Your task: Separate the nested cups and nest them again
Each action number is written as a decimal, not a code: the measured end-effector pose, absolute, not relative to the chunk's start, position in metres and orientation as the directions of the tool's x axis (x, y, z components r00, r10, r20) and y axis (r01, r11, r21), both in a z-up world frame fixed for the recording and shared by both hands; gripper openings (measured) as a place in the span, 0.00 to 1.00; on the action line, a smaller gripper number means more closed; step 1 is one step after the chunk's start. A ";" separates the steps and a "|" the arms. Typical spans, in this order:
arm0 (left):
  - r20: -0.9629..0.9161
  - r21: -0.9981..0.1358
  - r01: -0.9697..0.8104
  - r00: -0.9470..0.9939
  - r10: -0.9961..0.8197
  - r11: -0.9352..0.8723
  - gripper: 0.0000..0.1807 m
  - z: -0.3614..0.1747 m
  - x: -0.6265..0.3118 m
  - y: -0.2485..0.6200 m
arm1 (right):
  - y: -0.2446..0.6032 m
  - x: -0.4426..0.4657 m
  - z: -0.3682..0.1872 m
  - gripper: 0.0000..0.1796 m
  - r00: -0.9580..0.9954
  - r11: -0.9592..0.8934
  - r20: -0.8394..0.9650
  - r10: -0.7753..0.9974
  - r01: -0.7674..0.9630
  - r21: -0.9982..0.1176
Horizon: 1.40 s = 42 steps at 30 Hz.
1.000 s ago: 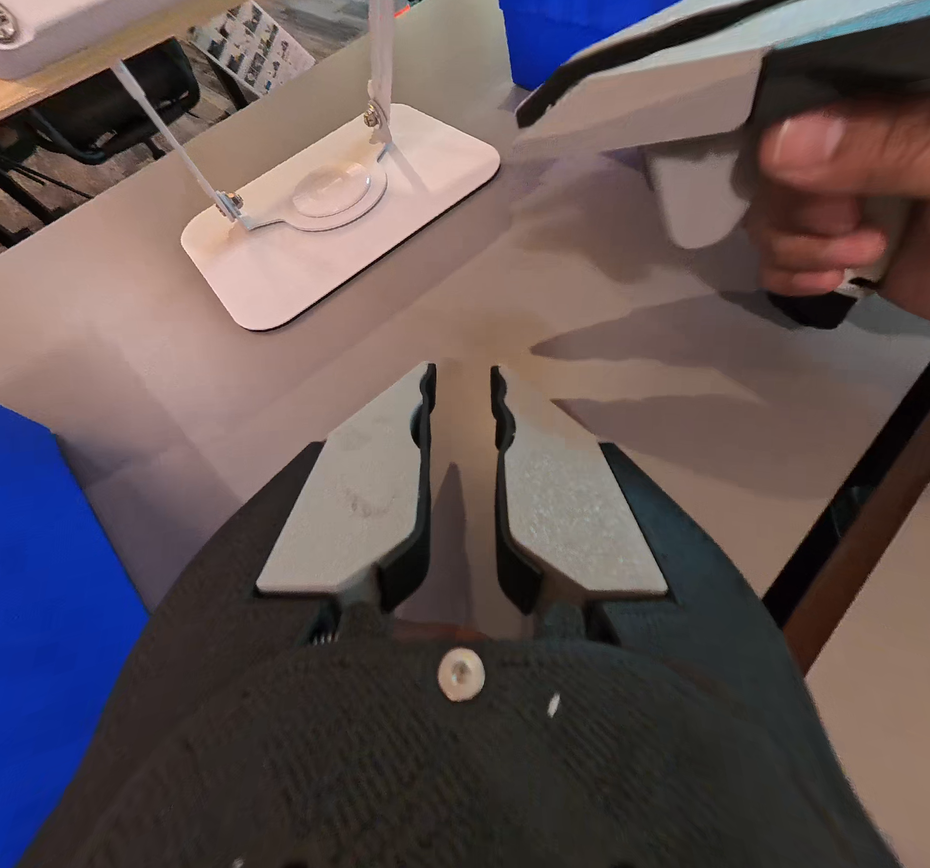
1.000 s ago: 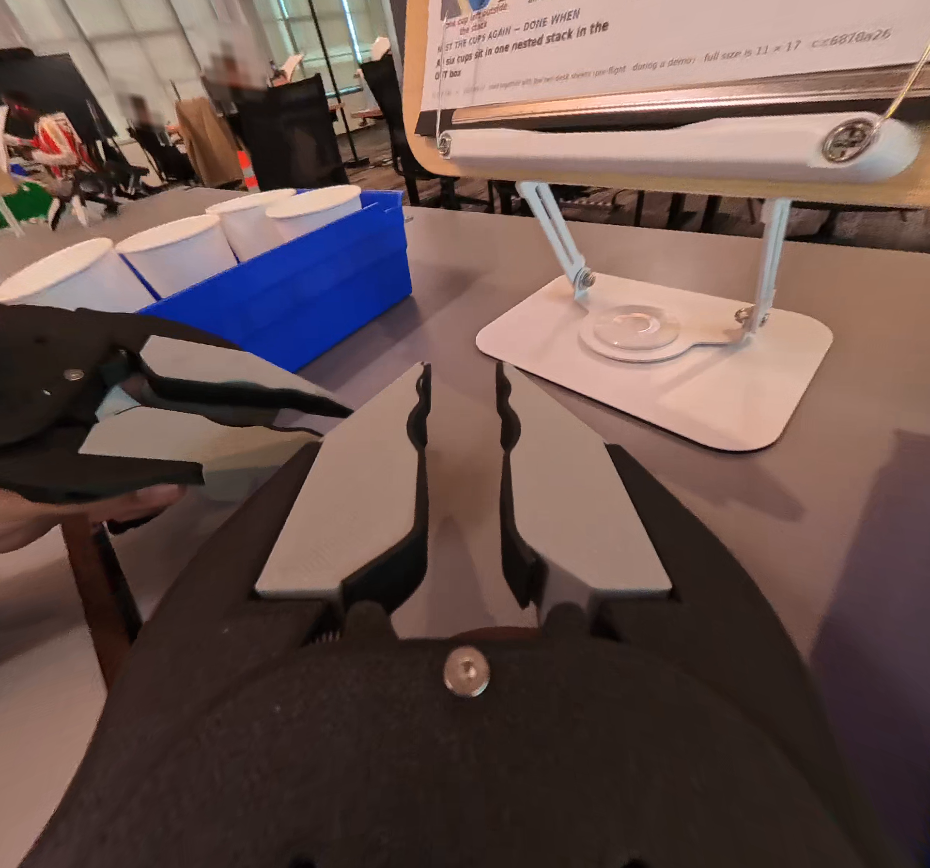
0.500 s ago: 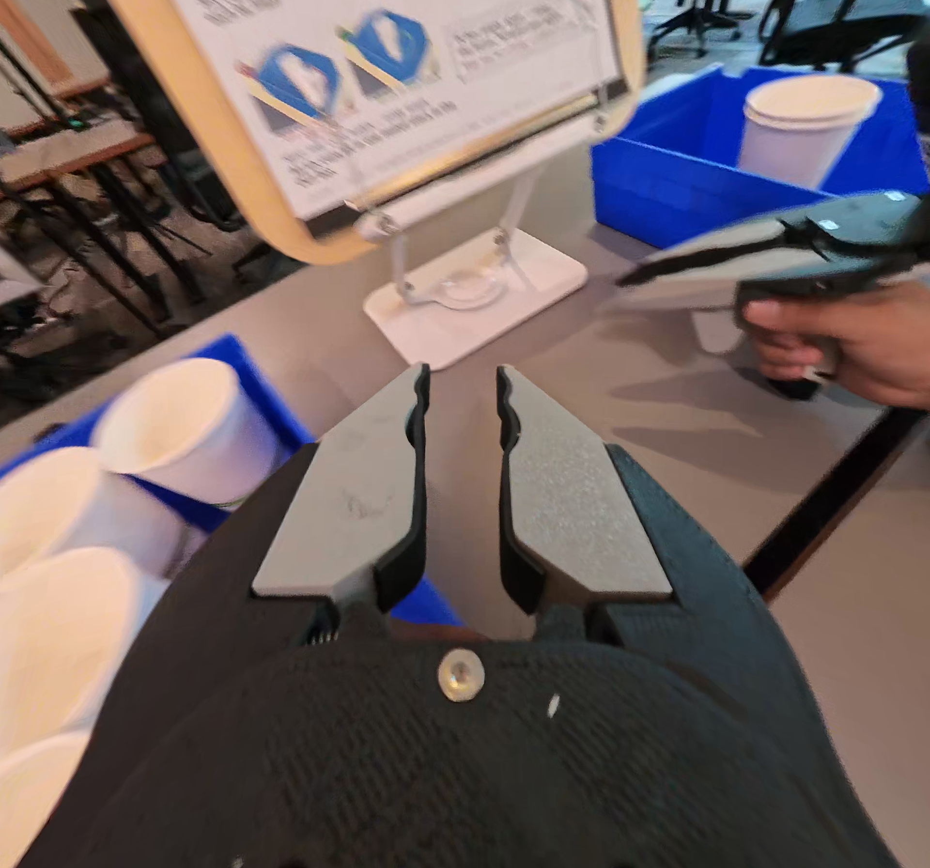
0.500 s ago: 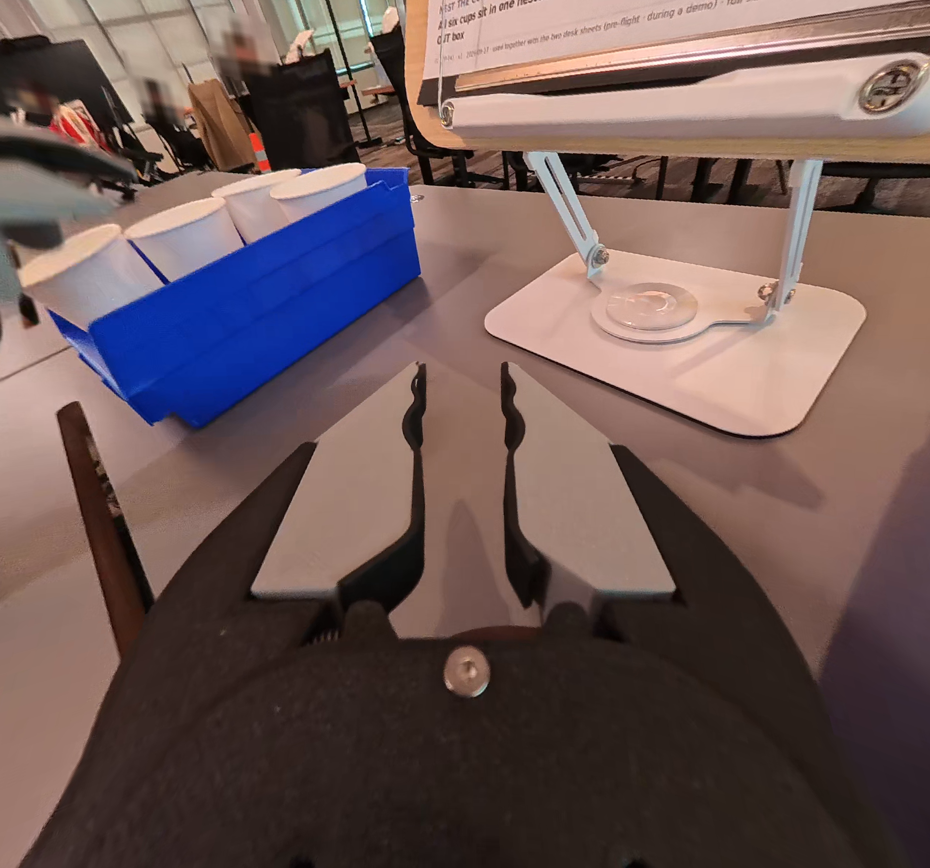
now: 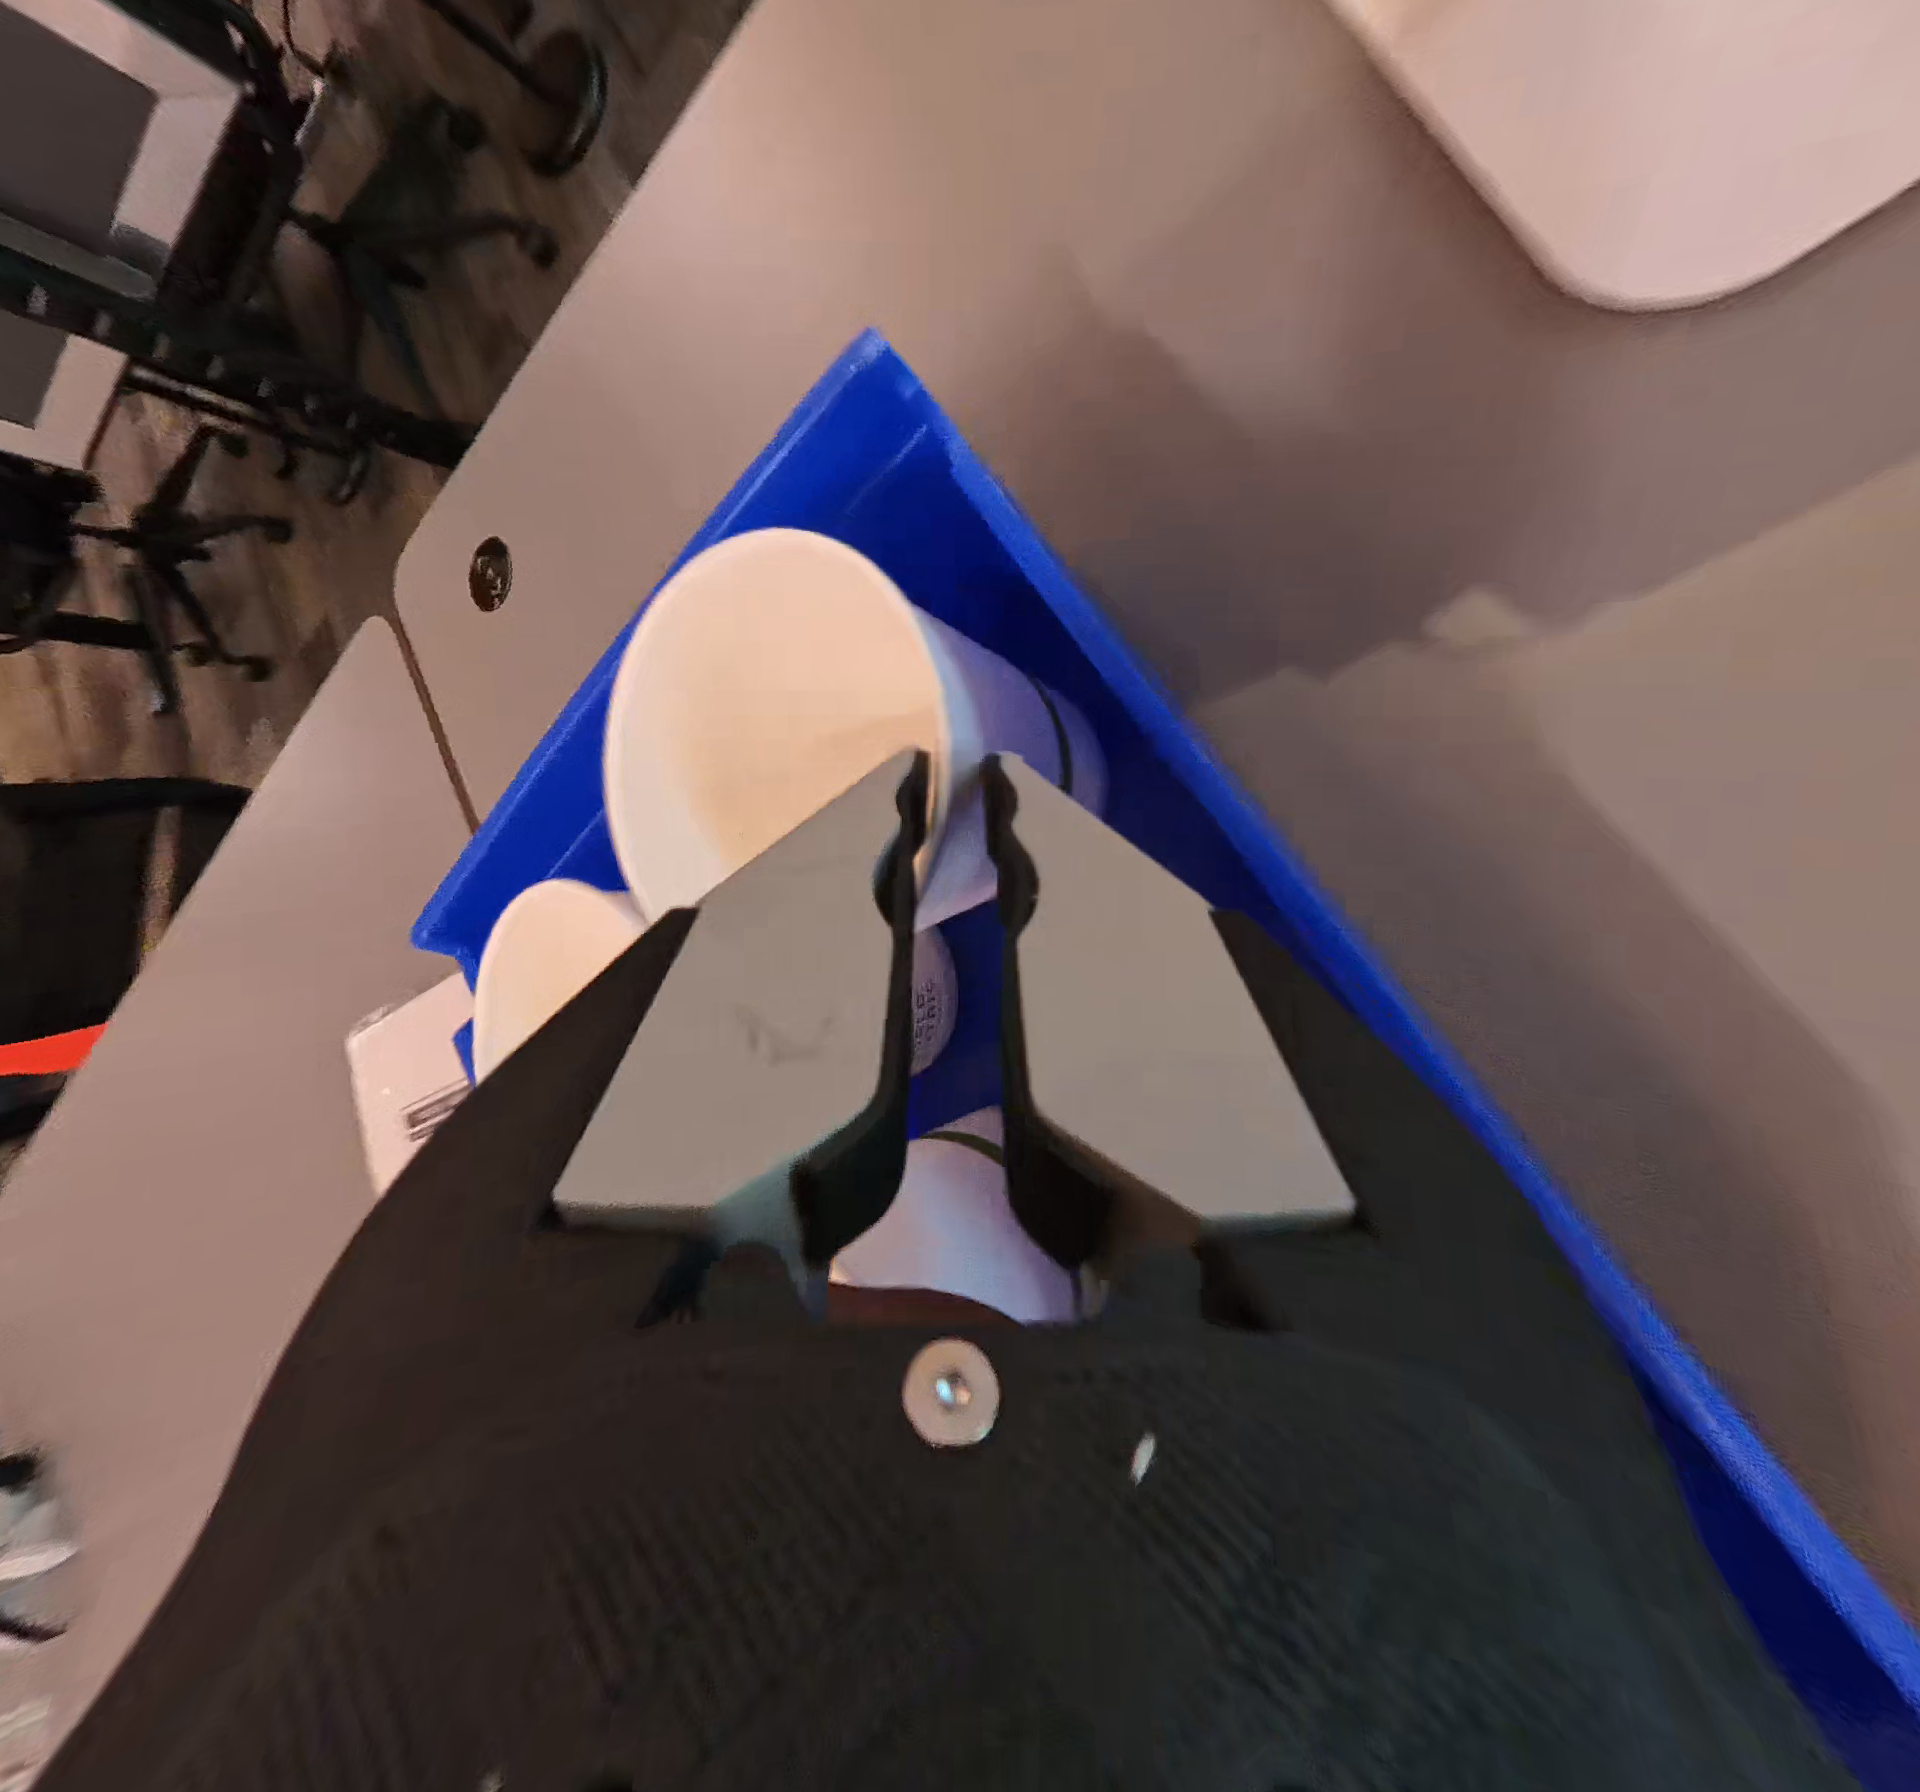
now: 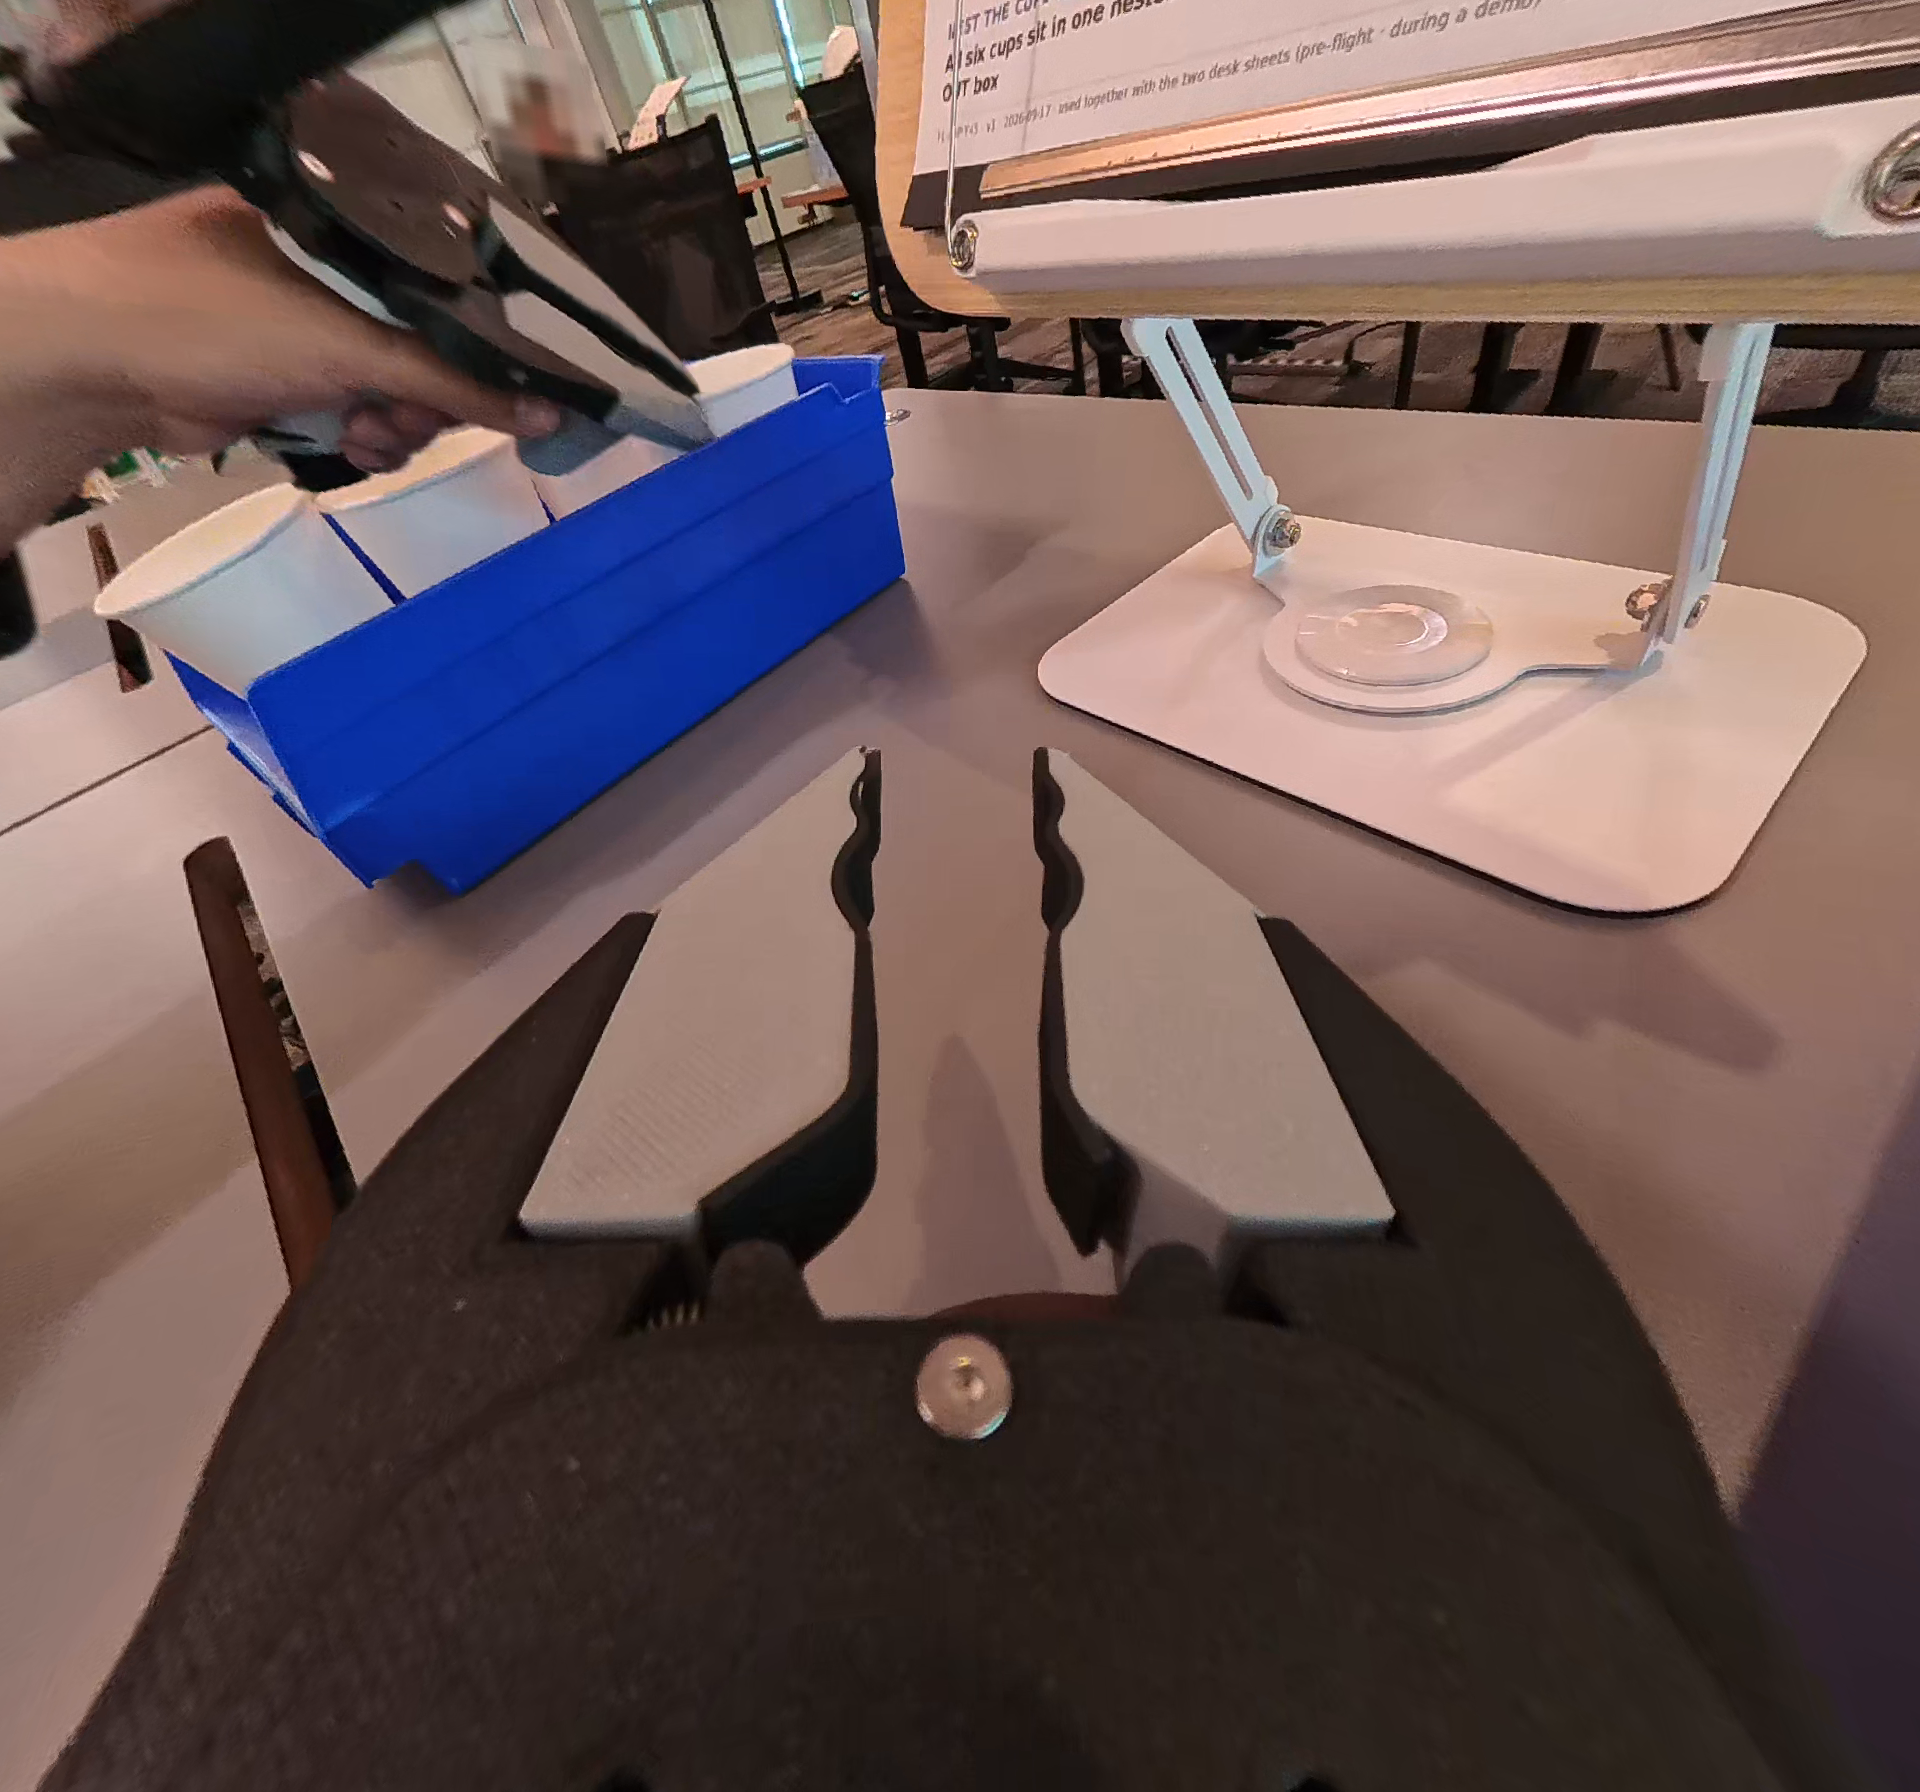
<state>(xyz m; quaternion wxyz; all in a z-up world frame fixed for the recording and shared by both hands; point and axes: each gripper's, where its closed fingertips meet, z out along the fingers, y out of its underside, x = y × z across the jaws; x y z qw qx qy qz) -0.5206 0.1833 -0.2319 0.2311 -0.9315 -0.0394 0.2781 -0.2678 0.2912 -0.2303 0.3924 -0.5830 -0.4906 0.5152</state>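
Note:
Several white paper cups stand in a blue bin [image 6: 582, 662] on the grey table; the nearest [image 6: 239, 579] and a second cup [image 6: 436, 506] show clearly. My left gripper [image 5: 951, 771] points down into the bin [image 5: 1039, 599]. Its fingers are pinched on the rim wall of the far white cup [image 5: 769, 703], one finger inside and one outside. Another cup [image 5: 551, 963] sits beside it. The right wrist view shows the left gripper [image 6: 686, 423] at that far cup [image 6: 748, 386]. My right gripper [image 6: 951, 766] is open and empty, low over the table.
A white document stand base [image 6: 1455, 703] sits right of the bin, with its board overhanging; the base also shows in the left wrist view [image 5: 1610, 59]. A dark wooden chair back [image 6: 260, 1015] stands at the near table edge. A person's hand [image 6: 156, 360] holds the left gripper. Some 30 cm of space lies between my two pairs of fingers.
My left gripper swung from the table centre to above the blue bin, tilted down, and its fingers narrowed onto a cup rim. My right gripper has barely moved.

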 end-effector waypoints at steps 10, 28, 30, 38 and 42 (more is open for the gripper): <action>-0.667 -0.446 -0.228 0.729 0.152 -0.865 0.00 -0.193 -0.494 0.188 | 0.291 -0.265 -0.224 0.14 -0.038 -0.287 -0.295 0.955 0.145 -0.947; -0.839 -0.168 -0.787 0.431 -0.333 -0.594 0.00 -0.180 -0.254 0.193 | 0.255 -0.240 -0.151 0.18 -0.308 -0.339 -0.315 0.898 -0.028 -0.940; -0.833 -0.159 -0.800 0.423 -0.356 -0.579 0.00 -0.191 -0.247 0.199 | 0.256 -0.238 -0.147 0.19 -0.315 -0.347 -0.315 0.895 -0.048 -0.937; -0.832 -0.140 -0.837 0.389 -0.396 -0.528 0.00 -0.218 -0.223 0.219 | 0.257 -0.252 -0.183 0.09 -0.216 -0.261 -0.276 0.937 0.095 -0.961; -0.819 -0.197 -0.823 0.437 -0.372 -0.533 0.00 -0.228 -0.219 0.227 | 0.265 -0.253 -0.196 0.04 -0.164 -0.213 -0.236 0.958 0.149 -0.966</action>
